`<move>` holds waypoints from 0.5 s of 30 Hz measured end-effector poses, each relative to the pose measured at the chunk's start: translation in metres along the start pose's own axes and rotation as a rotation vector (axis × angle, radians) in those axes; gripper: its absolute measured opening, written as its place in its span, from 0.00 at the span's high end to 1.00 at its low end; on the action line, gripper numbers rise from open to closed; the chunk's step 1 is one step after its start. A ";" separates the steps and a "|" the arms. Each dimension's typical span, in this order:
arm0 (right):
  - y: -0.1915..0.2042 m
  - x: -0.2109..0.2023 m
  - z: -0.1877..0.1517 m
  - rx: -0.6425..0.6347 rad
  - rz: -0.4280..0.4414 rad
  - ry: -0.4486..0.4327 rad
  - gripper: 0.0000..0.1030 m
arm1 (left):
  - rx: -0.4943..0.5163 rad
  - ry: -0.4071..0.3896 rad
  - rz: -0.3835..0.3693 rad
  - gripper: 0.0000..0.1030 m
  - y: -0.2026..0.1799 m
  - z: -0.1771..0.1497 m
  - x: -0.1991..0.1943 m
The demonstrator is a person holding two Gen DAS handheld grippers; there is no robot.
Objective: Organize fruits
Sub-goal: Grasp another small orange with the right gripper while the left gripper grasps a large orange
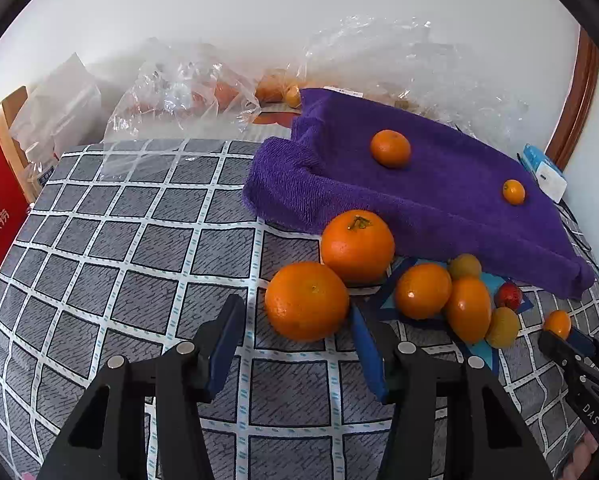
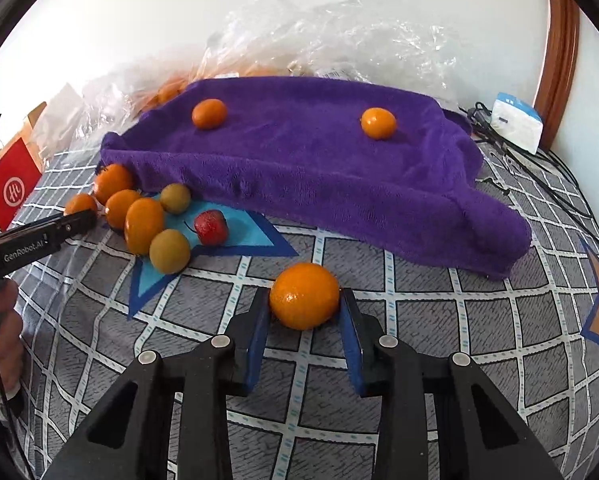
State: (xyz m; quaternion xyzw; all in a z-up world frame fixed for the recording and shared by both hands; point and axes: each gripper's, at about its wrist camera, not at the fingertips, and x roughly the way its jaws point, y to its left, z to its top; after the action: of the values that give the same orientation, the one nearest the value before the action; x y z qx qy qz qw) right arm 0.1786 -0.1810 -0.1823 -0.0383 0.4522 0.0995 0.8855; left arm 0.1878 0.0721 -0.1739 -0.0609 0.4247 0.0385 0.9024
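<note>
Now the right tongs (image 2: 305, 300) clamp a small orange (image 2: 304, 295) on the checked cloth (image 2: 419, 312); the left tongs (image 1: 295, 330) gape empty at a big orange (image 1: 306, 300), six o'clock of the purple towel (image 1: 439, 200).

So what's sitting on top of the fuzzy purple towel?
Two small orange citrus fruits rest on the purple towel: one near its left end, one toward the right. The towel drapes over something raised, but it covers that completely, so I can't tell what.

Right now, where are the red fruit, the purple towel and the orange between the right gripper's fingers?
red fruit (image 2: 211, 227), right wrist view, middle of its skin
purple towel (image 2: 299, 160), right wrist view, bare top surface
orange (image 2: 304, 295), right wrist view, front face
</note>
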 end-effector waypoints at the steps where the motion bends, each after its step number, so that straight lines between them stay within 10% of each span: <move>1: 0.000 0.000 0.001 0.004 -0.004 -0.003 0.67 | -0.004 -0.004 0.009 0.55 0.000 0.000 -0.001; 15: 0.004 0.001 0.001 -0.008 -0.026 0.006 0.67 | -0.052 -0.005 0.000 0.62 0.004 0.001 -0.001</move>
State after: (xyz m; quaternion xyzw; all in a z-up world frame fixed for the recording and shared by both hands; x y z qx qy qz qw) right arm 0.1795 -0.1768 -0.1822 -0.0480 0.4538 0.0897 0.8853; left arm 0.1874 0.0765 -0.1726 -0.0843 0.4213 0.0496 0.9017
